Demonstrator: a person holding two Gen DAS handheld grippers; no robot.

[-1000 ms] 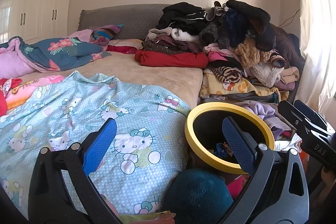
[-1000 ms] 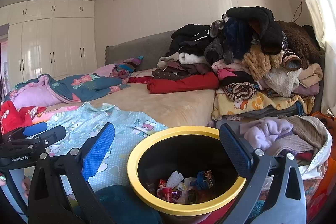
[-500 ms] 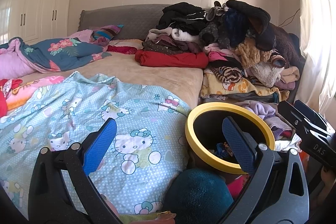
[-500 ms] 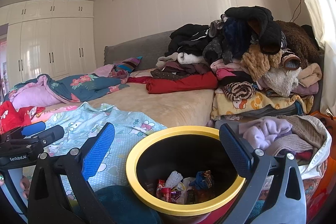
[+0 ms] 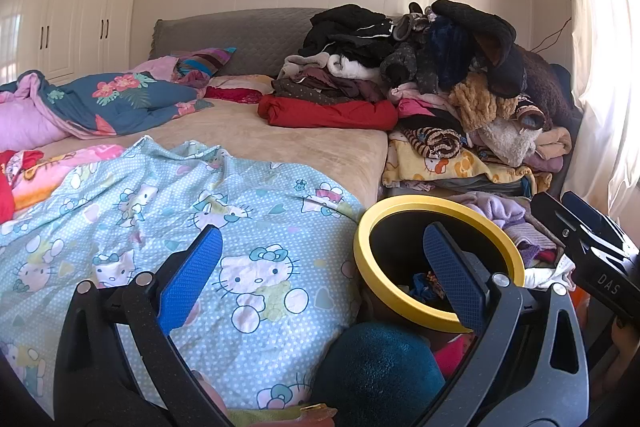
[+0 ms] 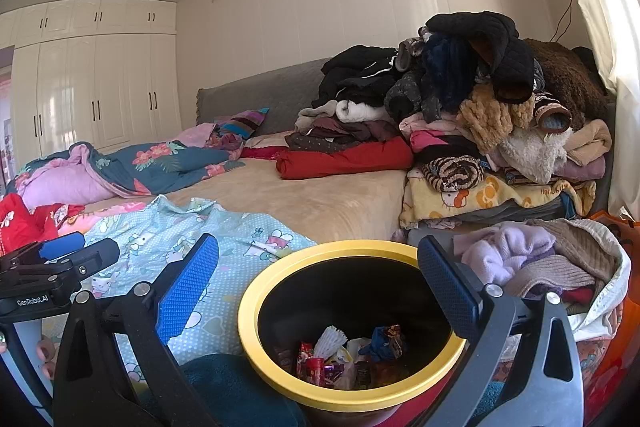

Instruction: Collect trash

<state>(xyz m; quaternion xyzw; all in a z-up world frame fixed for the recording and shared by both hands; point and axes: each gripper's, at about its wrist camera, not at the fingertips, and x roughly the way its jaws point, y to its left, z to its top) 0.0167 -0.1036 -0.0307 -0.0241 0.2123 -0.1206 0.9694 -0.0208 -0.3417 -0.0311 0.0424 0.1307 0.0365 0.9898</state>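
**Both tongs empty above the bin, with no loose trash in sight**

The yellow-rimmed trash bin [image 6: 352, 331] stands beside the bed [image 6: 304, 203], at its near corner, and serves as the landmark here. The right tongs [image 6: 318, 279] hang directly above the bin's mouth, blue pads spread wide with nothing between them. The left tongs [image 5: 322, 267] are just as wide and just as empty, one pad in front of the bin's opening and the other over the Hello Kitty sheet [image 5: 168, 211] to the left of the bin.

Judging by this, a drop-off into the bin looks finished and the step in hand is a search for the next piece. No wrapper or scrap shows on the sheet or on the tan mattress behind the bin, so the next move probably calls for turning one camera away from the bin to scan the bed or the floor, then coming down on whatever turns up with the pads still apart. It may be that the collecting is nearly done.

The right wrist view looks down into the bin and shows the trash [image 6: 344, 355] at its bottom: red wrappers, white crumpled paper, a dark blue packet. The left wrist view catches only a sliver of that content [image 5: 424, 283]. It shows instead more of the sheet left of the bin and a dark teal rounded cushion [image 5: 376, 371] just in front of it. Both views show the heap of clothes [image 6: 472, 107] behind the bin.
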